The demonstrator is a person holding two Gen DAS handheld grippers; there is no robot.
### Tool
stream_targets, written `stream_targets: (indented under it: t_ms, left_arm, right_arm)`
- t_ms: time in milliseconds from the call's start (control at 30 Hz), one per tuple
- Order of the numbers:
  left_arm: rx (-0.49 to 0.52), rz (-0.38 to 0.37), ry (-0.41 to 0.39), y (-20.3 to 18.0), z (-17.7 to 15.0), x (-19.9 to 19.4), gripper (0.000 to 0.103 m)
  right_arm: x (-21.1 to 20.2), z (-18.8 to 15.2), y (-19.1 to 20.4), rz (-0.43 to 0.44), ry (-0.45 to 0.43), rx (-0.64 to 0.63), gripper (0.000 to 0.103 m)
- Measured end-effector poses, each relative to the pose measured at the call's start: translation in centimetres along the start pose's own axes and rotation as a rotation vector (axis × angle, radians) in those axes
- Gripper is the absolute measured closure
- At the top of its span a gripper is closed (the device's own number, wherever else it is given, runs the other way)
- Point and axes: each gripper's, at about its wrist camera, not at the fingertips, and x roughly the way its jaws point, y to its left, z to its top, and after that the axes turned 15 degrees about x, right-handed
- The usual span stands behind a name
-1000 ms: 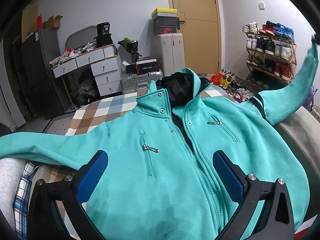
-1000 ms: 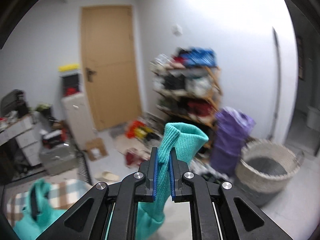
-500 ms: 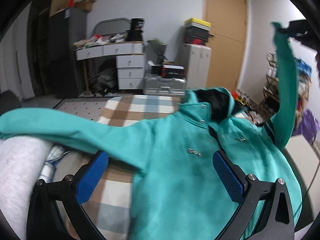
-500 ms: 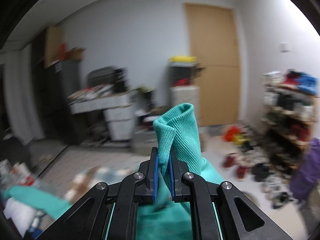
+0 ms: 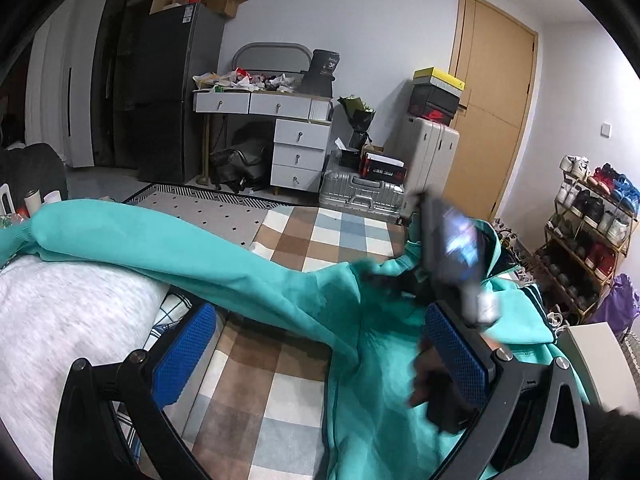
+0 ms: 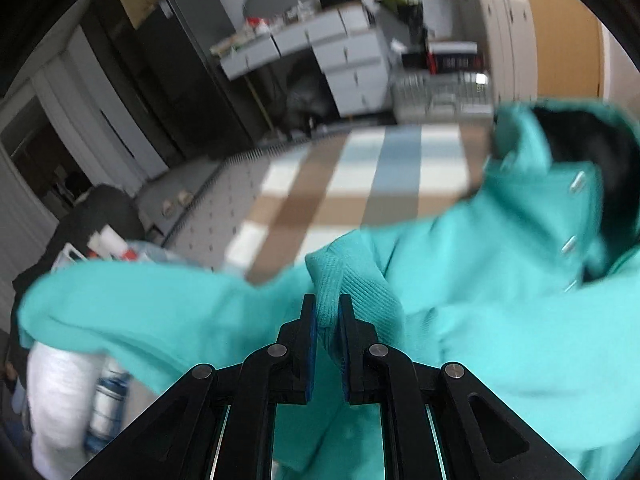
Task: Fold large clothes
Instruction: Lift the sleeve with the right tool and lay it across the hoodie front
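A teal zip jacket (image 5: 372, 344) with a black-lined hood lies front up on a checked blanket (image 5: 260, 384). Its one sleeve (image 5: 168, 244) stretches out to the left over a grey pillow. My right gripper (image 6: 326, 316) is shut on the ribbed cuff (image 6: 340, 280) of the other sleeve, low over the jacket's chest near the collar (image 6: 560, 184). That right gripper shows blurred in the left wrist view (image 5: 448, 252), above the jacket. My left gripper (image 5: 320, 352) is open, blue pads wide apart, hovering over the blanket and the jacket's edge with nothing between them.
A grey pillow (image 5: 68, 320) lies at the left. Beyond the blanket are a white drawer desk (image 5: 280, 128), silver suitcases (image 5: 360, 192), a dark fridge (image 5: 168, 92), a wooden door (image 5: 488, 108) and a shoe rack (image 5: 588, 216) at the right.
My right gripper swung the held cuff down from high in the air across onto the jacket's chest. The left gripper shifted left, still open, now more over the blanket.
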Motion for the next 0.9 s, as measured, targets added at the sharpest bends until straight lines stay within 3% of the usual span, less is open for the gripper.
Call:
stream_targets:
  t_ms: [67, 133, 200, 300, 400, 467, 600, 733, 800, 867, 900]
  left_arm:
    - [-0.004, -0.006, 0.0, 0.5, -0.1, 0.1, 0.001]
    - [-0.009, -0.015, -0.002, 0.7, -0.2, 0.0, 0.001]
    - [-0.019, -0.023, -0.009, 1.1, -0.2, -0.2, 0.001]
    - [-0.037, -0.028, -0.021, 1.8, -0.2, -0.6, 0.001]
    - [-0.043, -0.027, -0.015, 2.1, -0.3, -0.4, 0.001]
    - [-0.038, -0.024, 0.001, 1.9, -0.5, 0.0, 0.001]
    - [-0.007, -0.016, 0.028, 1.1, -0.5, 0.8, 0.001]
    - [0.012, -0.001, 0.043, 0.5, -0.8, 1.1, 0.001]
    - [0.023, 0.004, 0.049, 0.2, -0.9, 1.3, 0.001]
    - [0.029, 0.001, 0.061, -0.1, -1.0, 1.5, 0.001]
    - [0.032, 0.001, 0.066, -0.2, -1.0, 1.6, 0.001]
  right_arm:
    - [1.4, -0.8, -0.5, -0.022, 0.021, 0.01, 0.087]
    - [2.5, -1.5, -0.2, -0.003, 0.06, 0.021, 0.074]
    - [2.4, -1.7, -0.5, 0.064, 0.139, 0.026, 0.031]
    - [-1.3, -2.4, -0.9, 0.167, 0.146, -0.001, 0.024]
    - [-5.5, -2.1, -2.5, 0.206, 0.102, -0.014, 0.014]
    - [-8.1, -1.0, -4.6, 0.124, 0.048, -0.017, 0.006]
    - [-10.8, 1.9, -12.0, -0.322, -0.071, -0.024, 0.007]
    - [-11.1, 3.1, -19.0, -0.586, -0.098, 0.006, 0.01]
    - [-11.0, 2.8, -22.4, -0.624, -0.05, 0.082, 0.015]
    - [-9.6, 2.1, -25.8, -0.594, 0.057, 0.175, 0.015]
    - [-9.3, 1.7, -25.8, -0.585, 0.063, 0.142, 0.015]
